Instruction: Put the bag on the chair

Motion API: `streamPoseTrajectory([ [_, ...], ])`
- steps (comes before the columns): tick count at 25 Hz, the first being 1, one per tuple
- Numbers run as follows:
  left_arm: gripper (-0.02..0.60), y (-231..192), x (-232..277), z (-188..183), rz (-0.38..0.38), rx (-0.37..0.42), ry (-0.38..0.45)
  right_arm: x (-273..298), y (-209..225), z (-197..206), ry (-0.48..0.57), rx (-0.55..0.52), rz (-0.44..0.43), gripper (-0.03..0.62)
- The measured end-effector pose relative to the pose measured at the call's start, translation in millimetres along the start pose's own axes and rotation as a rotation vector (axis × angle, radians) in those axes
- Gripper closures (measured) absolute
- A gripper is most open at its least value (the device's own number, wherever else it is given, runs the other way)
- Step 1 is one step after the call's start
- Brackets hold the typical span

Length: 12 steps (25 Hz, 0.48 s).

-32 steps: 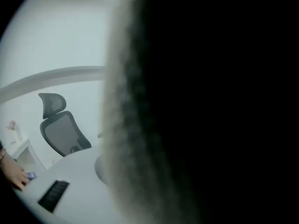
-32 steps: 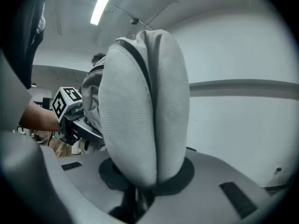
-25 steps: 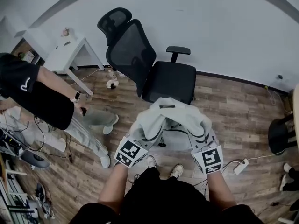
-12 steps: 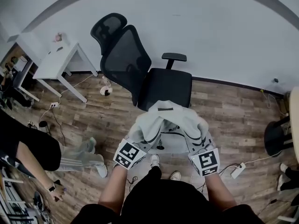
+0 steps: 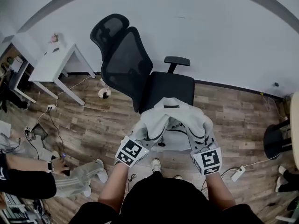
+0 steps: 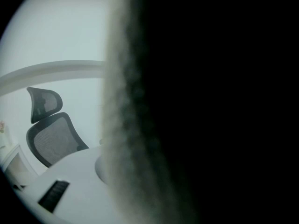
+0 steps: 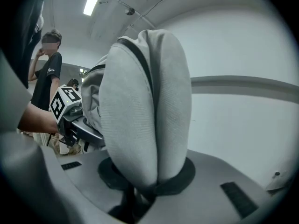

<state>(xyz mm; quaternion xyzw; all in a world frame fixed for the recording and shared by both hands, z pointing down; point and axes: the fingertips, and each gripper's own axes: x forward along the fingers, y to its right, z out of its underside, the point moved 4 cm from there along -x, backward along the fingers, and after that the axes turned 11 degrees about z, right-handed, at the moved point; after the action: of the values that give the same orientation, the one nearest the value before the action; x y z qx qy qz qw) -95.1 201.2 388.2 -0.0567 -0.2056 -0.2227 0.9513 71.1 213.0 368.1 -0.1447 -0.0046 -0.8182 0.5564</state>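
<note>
**Bag held in the air, short of the chair**

1. Right hand-held gripper (image 7: 145, 190): clenched on a fold of the grey bag (image 7: 140, 106).
2. Left hand-held gripper (image 5: 140, 141): its own view is almost wholly blacked out by something close against the lens. In the head view the bag's (image 5: 170, 118) left edge runs into it and hangs from it, so I judge it grasping the bag too.
3. Task state: the bag is lifted and spread between both grippers, in the air at the front edge of the chair (image 5: 170, 85). It does not rest on the seat. Left to do: carry it forward, lower it, release.
4. Obstructions: the seat is bare and I see nothing between bag and seat. One armrest (image 5: 176, 60) stands at the far side.
5. Surroundings: a power strip (image 5: 238, 173) on the floor to my right, a black stool (image 5: 276, 139) beyond it, a person (image 5: 28, 181) crouched at lower left, a white surface (image 5: 51, 62) far left.
</note>
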Motion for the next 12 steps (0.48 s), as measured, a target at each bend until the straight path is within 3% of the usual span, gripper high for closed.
streamPoseTrajectory([
  [12,0.365,-75,-4,3,0.051,0.012,0.022,65,-14,-20,-0.008,-0.005,0.057,0.5],
])
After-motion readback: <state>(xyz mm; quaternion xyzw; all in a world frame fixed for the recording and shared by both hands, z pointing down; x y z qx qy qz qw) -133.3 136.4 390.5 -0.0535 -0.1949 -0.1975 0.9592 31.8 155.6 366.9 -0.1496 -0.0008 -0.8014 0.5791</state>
